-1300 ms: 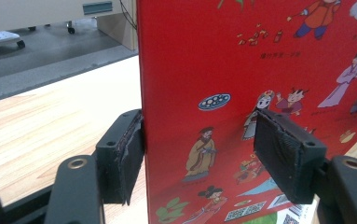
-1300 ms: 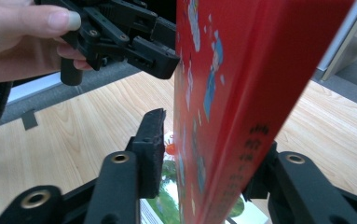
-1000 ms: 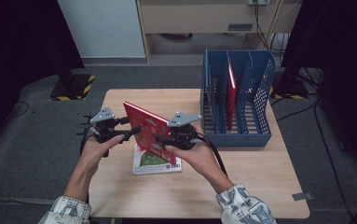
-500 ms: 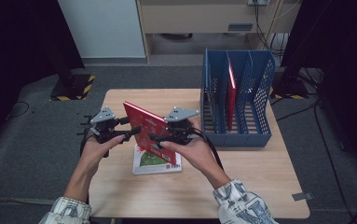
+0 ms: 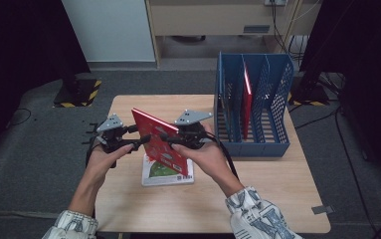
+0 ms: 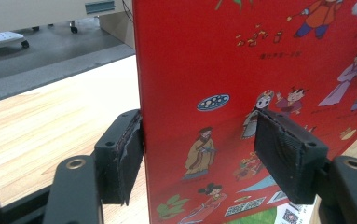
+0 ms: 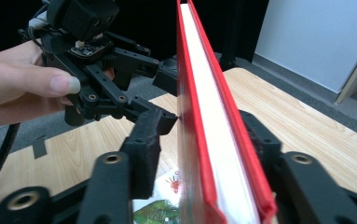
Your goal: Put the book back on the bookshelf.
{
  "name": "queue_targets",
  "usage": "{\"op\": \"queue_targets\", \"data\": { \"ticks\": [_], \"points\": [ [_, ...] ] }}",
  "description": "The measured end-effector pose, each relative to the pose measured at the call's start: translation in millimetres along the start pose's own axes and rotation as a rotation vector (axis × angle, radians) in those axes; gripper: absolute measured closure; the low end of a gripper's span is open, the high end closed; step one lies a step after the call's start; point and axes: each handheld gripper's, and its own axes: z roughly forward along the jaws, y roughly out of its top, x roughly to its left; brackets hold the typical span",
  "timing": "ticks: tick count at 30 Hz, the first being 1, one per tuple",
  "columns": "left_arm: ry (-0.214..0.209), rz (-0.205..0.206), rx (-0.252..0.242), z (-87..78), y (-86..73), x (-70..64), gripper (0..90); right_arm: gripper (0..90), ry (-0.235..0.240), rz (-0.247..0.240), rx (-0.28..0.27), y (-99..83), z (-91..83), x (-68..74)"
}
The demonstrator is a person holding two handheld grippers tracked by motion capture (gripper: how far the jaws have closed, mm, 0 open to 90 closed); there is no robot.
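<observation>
High view showed us a wooden table (image 5: 277, 199) in the middle of the frame, with our two forearms coming in from the bottom edge. Between our hands, just left of centre, we held a red book (image 5: 159, 140) raised off the tabletop and tilted, its cover facing the lower left. Our left gripper (image 5: 137, 141) met the book from the left side and our right gripper (image 5: 165, 138) from the right. Directly below the raised book, a second book with a green and white cover (image 5: 167, 173) lay flat on the table. In the upper right of the frame stood a blue file rack (image 5: 277, 107) with several upright slots; one slot near its middle held another red book (image 5: 246, 97) standing on edge.

Left gripper view showed the red book's illustrated cover (image 6: 241, 93) filling the right half of the frame. Our jaws stood apart here: one pad touched the book's edge at lower left, while the other sat in front of the cover at lower right, and we could not tell whether that pad pressed on it.

Right gripper view looked along the book's page edge (image 7: 213, 140), which ran up the centre of the frame. Our jaws were clamped on it from both sides. Our left hand (image 7: 22, 88) and its gripper appeared at upper left.
</observation>
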Motion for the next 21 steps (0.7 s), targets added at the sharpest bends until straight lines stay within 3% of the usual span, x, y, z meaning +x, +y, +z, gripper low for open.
{"op": "queue_targets", "data": {
  "ticks": [21],
  "points": [
    [0.001, -0.001, -0.002, -0.6, -0.6, -0.3, 32.3, 75.9, 0.009, 0.003, -0.018, 4.9, 5.2, 0.1]
  ]
}}
